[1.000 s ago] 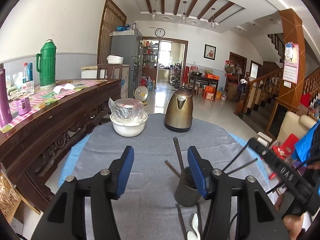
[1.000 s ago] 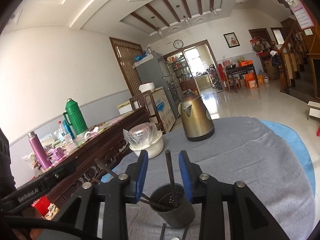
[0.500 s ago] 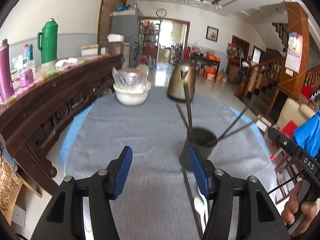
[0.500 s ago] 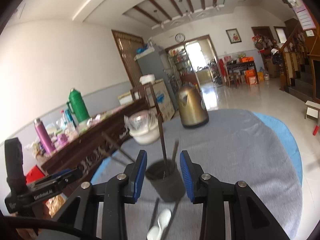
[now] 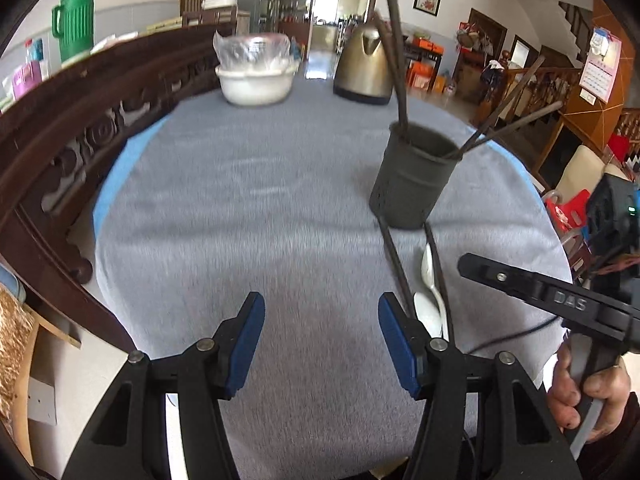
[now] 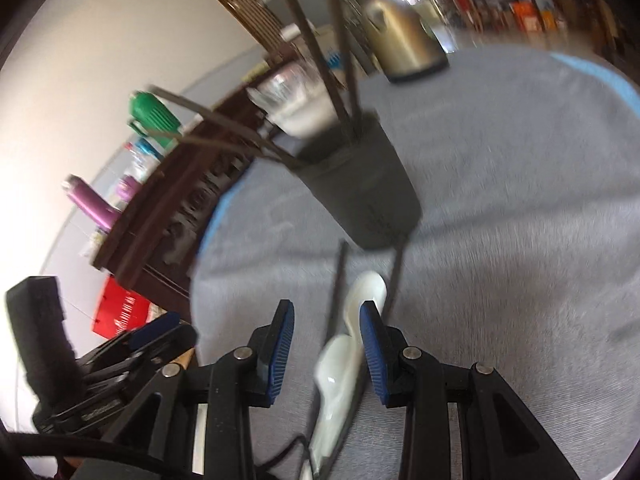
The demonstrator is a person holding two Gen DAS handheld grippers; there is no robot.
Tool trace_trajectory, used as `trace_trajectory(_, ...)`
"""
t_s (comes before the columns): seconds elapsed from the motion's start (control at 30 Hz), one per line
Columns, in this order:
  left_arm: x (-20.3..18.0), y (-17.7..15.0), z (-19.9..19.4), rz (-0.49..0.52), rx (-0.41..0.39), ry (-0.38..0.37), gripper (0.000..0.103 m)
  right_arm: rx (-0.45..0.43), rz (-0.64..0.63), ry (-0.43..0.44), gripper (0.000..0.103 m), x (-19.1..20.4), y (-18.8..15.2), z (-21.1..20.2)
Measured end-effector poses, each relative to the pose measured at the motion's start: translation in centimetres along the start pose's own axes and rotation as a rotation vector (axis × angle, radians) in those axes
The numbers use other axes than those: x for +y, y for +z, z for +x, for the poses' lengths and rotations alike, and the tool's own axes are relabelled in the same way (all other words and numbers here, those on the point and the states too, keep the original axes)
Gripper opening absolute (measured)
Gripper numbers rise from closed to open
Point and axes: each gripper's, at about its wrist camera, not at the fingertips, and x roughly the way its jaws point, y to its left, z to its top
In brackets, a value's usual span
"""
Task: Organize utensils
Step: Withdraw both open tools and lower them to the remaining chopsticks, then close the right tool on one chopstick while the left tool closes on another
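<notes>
A dark grey utensil cup (image 5: pixel 412 176) (image 6: pixel 360 184) stands on the grey tablecloth (image 5: pixel 256 208) with several dark chopsticks (image 5: pixel 396 52) leaning out of it. In front of the cup lie two loose chopsticks (image 5: pixel 394 258) (image 6: pixel 338 280) and two white spoons (image 5: pixel 430 284) (image 6: pixel 360 300). My left gripper (image 5: pixel 320 330) hovers open over bare cloth, left of the spoons. My right gripper (image 6: pixel 326 338) is open just above the spoons, with nothing pinched. It also shows at the right of the left wrist view (image 5: pixel 520 284), held by a hand (image 5: pixel 580 396).
A bronze kettle (image 5: pixel 366 66) and a white bowl (image 5: pixel 256 84) with a plastic-wrapped pot stand at the table's far side. A dark carved wooden sideboard (image 5: pixel 80 120) runs along the left, with a green thermos (image 5: pixel 74 22) and bottles on it. Chairs and stairs lie to the right.
Both grippers have dropped and tipped down toward the table. The cup has shifted up in both views, and the loose spoons and chopsticks now lie by the right gripper's fingers.
</notes>
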Motion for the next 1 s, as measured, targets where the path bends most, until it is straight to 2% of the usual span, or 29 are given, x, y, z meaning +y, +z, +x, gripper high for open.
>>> trace_trajectory(0.13,-0.2,-0.3,0.7,0.012,0.017,-0.004,0.060,0.008,0.042,-0.050,0.036,-1.2,0.0,0.9)
trace_trajectory(0.43,-0.5,0.7,2.5,-0.015,0.079,-0.092,0.060,0.010,0.076,-0.094,0.036,-2.8,0.7,1.3)
trace_trajectory(0.57,-1.0,1.7,3.9,-0.018,0.120,-0.122,0.060,0.039,0.105,-0.120,0.027,-2.9,1.9,2.4)
trace_trajectory(0.67,-1.2,2.5,4.5,-0.017,0.125,-0.125,0.059,0.041,0.124,-0.123,0.025,-2.9,2.9,3.0)
trace_trajectory(0.73,-1.2,3.0,5.0,-0.020,0.136,-0.126,0.056,0.048,0.112,-0.142,0.023,-2.2,3.6,3.7)
trace_trajectory(0.77,-1.2,3.2,5.3,-0.022,0.142,-0.128,0.050,0.056,0.106,-0.157,0.022,-1.9,3.9,4.0)
trace_trajectory(0.87,-1.2,3.4,5.7,-0.024,0.153,-0.121,0.043,0.105,0.092,-0.240,0.014,-1.1,4.6,5.6)
trace_trajectory(0.93,-1.1,3.4,5.9,-0.023,0.157,-0.124,0.042,0.141,0.097,-0.267,0.012,-1.1,4.7,6.7)
trace_trajectory(1.0,-1.0,3.4,6.1,-0.021,0.162,-0.127,0.042,0.134,0.070,-0.289,0.010,-0.7,4.8,6.9)
